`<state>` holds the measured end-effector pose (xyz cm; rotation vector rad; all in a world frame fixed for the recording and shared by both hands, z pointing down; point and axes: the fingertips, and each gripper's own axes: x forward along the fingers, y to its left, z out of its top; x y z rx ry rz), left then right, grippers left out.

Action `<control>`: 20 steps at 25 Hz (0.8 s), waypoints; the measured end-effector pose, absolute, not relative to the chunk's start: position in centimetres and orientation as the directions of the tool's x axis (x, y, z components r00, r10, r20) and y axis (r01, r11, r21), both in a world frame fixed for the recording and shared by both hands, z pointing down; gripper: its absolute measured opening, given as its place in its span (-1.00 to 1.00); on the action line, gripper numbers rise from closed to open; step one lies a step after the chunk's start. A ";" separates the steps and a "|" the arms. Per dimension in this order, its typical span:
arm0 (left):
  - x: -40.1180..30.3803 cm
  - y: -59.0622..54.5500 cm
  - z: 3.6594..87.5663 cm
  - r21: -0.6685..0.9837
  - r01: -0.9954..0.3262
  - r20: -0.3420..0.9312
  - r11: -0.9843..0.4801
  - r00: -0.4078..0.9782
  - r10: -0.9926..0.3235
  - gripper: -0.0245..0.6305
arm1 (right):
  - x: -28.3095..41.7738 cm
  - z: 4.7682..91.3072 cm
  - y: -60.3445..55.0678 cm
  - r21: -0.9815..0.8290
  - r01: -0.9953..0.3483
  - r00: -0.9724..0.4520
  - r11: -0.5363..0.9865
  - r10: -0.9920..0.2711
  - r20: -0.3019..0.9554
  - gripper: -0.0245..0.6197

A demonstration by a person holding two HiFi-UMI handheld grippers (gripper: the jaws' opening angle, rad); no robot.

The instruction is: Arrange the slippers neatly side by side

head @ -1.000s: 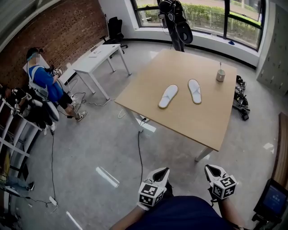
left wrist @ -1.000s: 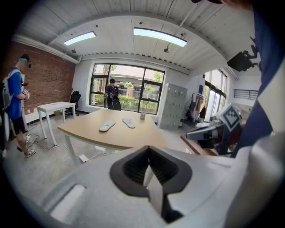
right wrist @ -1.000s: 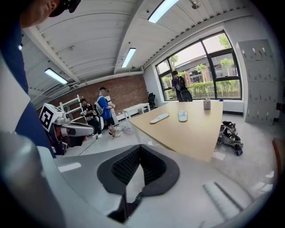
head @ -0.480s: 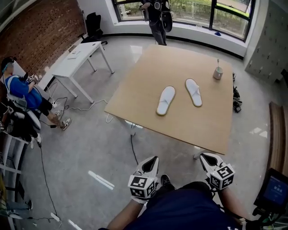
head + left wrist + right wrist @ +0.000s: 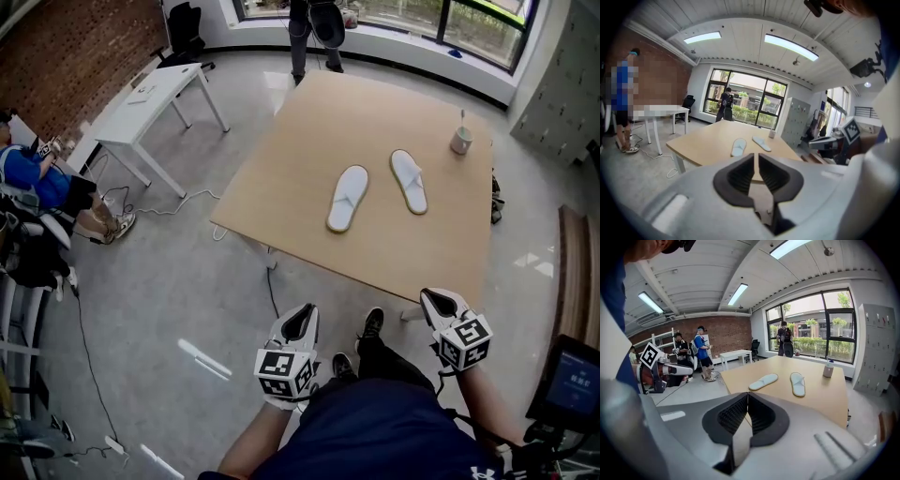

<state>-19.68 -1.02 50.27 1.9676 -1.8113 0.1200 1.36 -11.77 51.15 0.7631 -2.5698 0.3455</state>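
Both pairs of fingers are pressed together with nothing between them: in the left gripper view the dark ribbed fingers (image 5: 737, 177) meet at the tips, and in the right gripper view the fingers (image 5: 732, 416) do the same. From the head view, the left gripper (image 5: 303, 313) and right gripper (image 5: 435, 298) hang low before the person's dark blue top, each carrying a cube of black-and-white square markers. They are well apart from the table (image 5: 361, 103), with grey floor (image 5: 187, 281) and the person's dark shoe (image 5: 373, 322) lying between.

Two white slippers lie near the middle of the wooden table. The left slipper (image 5: 349, 198) and the right slipper (image 5: 409, 181) do not touch, and they spread wider at the ends nearer the person. A small cup (image 5: 460, 142) with a thin stick standing in it sits near the table's far right edge.

A person (image 5: 310, 21) with a backpack stands at the table's far end before the windows. A white desk (image 5: 148, 92) stands to the left by a brick wall (image 5: 75, 56), where a seated person in blue (image 5: 37, 181) shows at the frame's edge. A dark screen (image 5: 569, 388) stands at lower right.

Only the right gripper view shows a group standing (image 5: 699, 357) by the brick wall. Only the left gripper view shows grey lockers (image 5: 796, 121) beyond the table.
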 end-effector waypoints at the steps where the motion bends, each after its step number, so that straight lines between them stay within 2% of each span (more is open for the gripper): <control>1: -19.6 -1.4 50.2 0.265 -0.964 0.371 -0.035 0.136 -0.919 -0.77 | 0.9 51.2 -12.5 -0.110 -0.561 -0.756 0.820 -0.454 0.472 -0.91; 16: -20.9 -18.0 51.6 0.106 -0.989 0.448 -0.099 0.137 -0.884 -0.74 | -1.8 54.3 -31.8 -0.047 -0.546 -0.743 0.836 -0.457 0.490 -0.91; 20: -21.6 -22.4 53.4 0.056 -0.994 0.490 -0.090 0.106 -0.865 -0.91 | -1.7 57.0 -36.9 -0.048 -0.552 -0.724 0.832 -0.450 0.522 -0.91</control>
